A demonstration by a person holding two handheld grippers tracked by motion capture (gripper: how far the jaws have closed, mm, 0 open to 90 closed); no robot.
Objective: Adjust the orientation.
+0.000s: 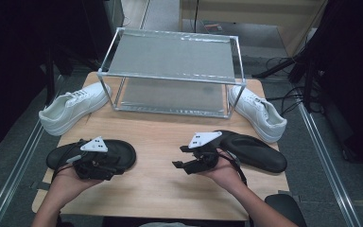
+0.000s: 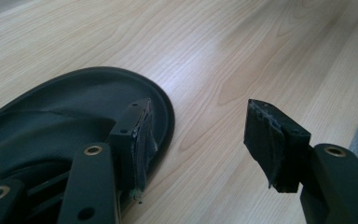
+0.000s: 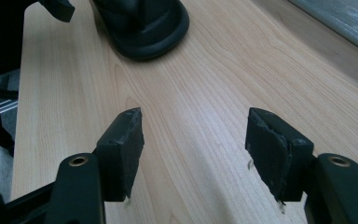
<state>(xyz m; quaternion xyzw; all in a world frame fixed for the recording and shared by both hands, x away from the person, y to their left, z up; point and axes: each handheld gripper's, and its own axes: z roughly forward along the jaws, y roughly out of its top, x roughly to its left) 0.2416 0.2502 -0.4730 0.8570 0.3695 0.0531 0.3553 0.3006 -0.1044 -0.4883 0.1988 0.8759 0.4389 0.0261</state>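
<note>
Two black sandals lie on the wooden table (image 1: 156,137). The left sandal (image 1: 124,150) (image 2: 65,107) lies under my left gripper (image 1: 122,166) (image 2: 200,135), whose jaws stand open. One jaw is over the sandal's rounded end and the other over bare wood, with nothing between the pads. The right sandal (image 1: 260,151) lies just behind my right hand. My right gripper (image 1: 178,157) (image 3: 196,140) points left across the table, open, with bare wood between its jaws. In the right gripper view the left sandal (image 3: 154,28) lies farther ahead.
A metal-framed shelf rack (image 1: 170,56) stands at the back of the table. One white sneaker (image 1: 71,109) rests at its left, partly over the table's corner, and another (image 1: 260,114) at its right. Bare wood lies between the two grippers.
</note>
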